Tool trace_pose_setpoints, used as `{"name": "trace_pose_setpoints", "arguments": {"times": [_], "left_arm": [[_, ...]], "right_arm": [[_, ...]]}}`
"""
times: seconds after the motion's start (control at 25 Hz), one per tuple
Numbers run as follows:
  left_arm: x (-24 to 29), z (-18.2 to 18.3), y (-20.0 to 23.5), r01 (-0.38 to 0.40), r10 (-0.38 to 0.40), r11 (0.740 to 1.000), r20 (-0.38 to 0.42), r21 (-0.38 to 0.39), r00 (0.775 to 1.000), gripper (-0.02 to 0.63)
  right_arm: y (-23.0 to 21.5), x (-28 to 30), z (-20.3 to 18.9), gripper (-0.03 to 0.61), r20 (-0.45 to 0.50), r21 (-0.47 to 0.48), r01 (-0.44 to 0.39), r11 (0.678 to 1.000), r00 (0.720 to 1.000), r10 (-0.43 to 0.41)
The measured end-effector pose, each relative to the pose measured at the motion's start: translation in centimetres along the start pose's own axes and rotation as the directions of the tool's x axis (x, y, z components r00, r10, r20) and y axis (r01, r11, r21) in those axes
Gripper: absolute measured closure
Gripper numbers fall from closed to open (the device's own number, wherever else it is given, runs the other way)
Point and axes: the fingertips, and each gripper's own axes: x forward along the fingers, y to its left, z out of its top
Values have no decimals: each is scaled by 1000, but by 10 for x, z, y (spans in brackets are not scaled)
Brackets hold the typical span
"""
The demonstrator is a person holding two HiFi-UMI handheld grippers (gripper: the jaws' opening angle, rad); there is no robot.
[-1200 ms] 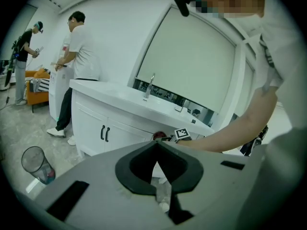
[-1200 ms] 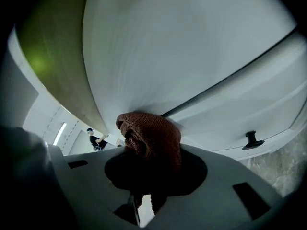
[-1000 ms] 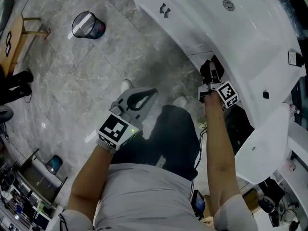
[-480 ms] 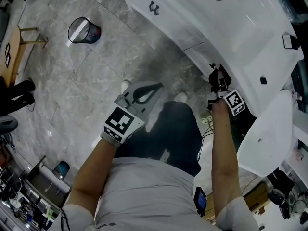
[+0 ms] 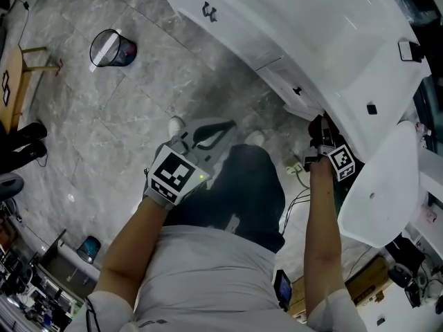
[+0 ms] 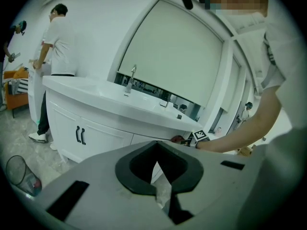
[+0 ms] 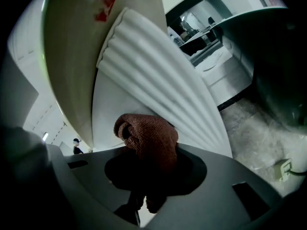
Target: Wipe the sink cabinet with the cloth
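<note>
The white curved sink cabinet fills the top right of the head view; its doors also show in the left gripper view. My right gripper is up against the cabinet's lower right edge, under the countertop. It is shut on a reddish-brown cloth, which presses on the cabinet's white ribbed moulding in the right gripper view. My left gripper hangs over the floor in front of the person's legs, away from the cabinet. Its jaws are shut with nothing between them.
A wire waste bin stands on the marble floor at the left, near a wooden stool. A cable and plug block lie on the floor by the cabinet. Another person in a white shirt stands at the cabinet's far end.
My right gripper has slid with the cloth to the right and downward along the cabinet's edge. The left gripper has stayed about where it was.
</note>
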Motion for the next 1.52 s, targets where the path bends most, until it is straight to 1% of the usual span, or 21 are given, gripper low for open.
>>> {"name": "trace_pose_setpoints", "arguments": {"times": [0.12,0.28,0.52,0.64,0.76,0.92,1.32,1.52], "left_arm": [[0,-5,1,-3,3,1000,-9,-6,1000,603],[1,-10,6,-8,8,1000,-3,-12,1000,603],[8,-13,11,-25,26,999,17,-24,1000,603],[13,-18,16,-34,35,999,30,-19,999,603],[19,-26,24,-48,49,998,48,-30,998,603],[25,-40,33,-56,59,997,59,-49,997,603],[43,-60,50,-60,67,995,77,-85,995,603],[42,-66,59,-68,75,993,71,-95,995,603]], "right_arm": [[-7,-6,2,471,12,17,0,1000,1000,0],[-8,1,-1,471,-3,17,8,1000,1000,-8],[-19,16,-9,471,-34,-32,1,1000,999,-2],[-31,26,-17,472,-47,-36,6,999,999,-8],[-46,38,-28,474,-58,-15,27,1000,998,-28],[-69,54,-46,476,-88,-10,64,998,994,-64],[-122,87,-79,476,-136,-23,137,990,981,-139],[-141,95,-89,476,-150,-55,170,984,973,-177]]}}
